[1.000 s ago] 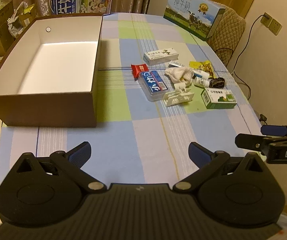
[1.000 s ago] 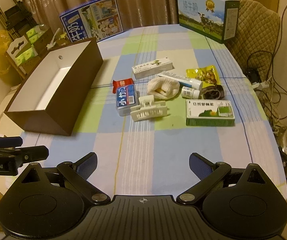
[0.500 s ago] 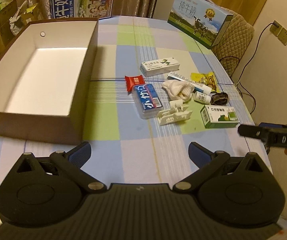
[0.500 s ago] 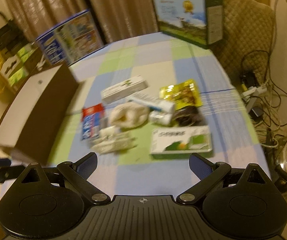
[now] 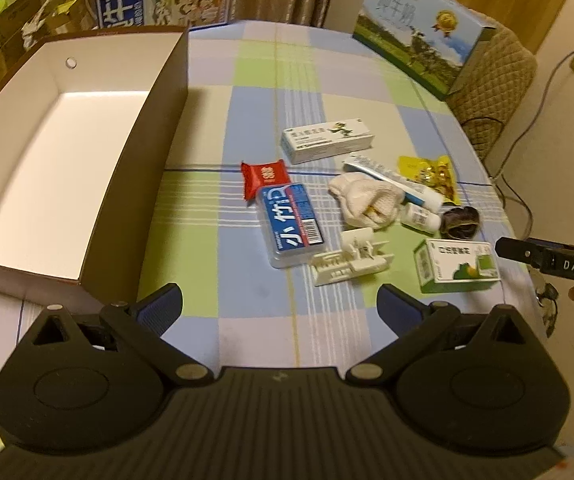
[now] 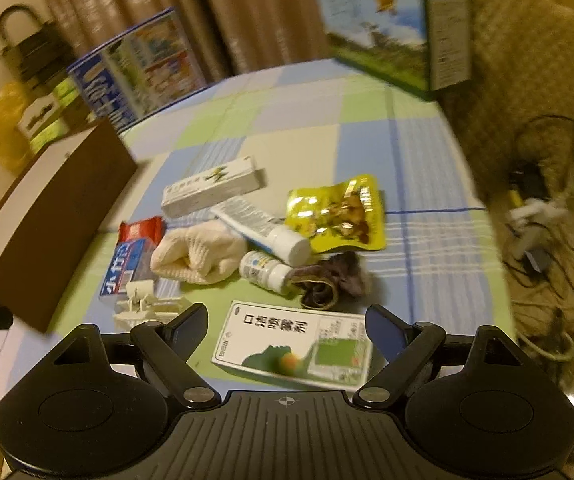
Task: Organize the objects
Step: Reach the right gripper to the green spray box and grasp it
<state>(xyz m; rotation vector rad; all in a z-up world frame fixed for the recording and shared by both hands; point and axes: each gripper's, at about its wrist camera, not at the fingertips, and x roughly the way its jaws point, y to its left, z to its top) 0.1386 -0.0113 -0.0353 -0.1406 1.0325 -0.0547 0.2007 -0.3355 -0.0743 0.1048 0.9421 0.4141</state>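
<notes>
So the big brown box (image 5: 87, 184) sits up and to the left of the left gripper (image 5: 279, 300), inside white with nothing in it that I can see; the left jaws are spread wide and holding nothing, just checked tablecloth (image 5: 255, 320) between them; straight ahead of those jaws and a bit right is the pile of small stuff. The right gripper (image 6: 287, 326) is spread wide too, gripping nothing, with the green-and-white carton (image 6: 291, 346) lying flat right between its fingertips, though I can't tell if they touch it; just past that carton are the dark hair tie (image 6: 331, 280) and small white bottle (image 6: 265, 270), then the cream glove (image 6: 199, 256), tube (image 6: 263, 228) and yellow snack bag (image 6: 339, 214); off to the left of the right jaws sit the white clip (image 6: 147, 306), blue floss pack (image 6: 123, 272) and red packet (image 6: 141, 230); the long white box (image 6: 213, 186) is furthest out; right view's pretty blurry.
</notes>
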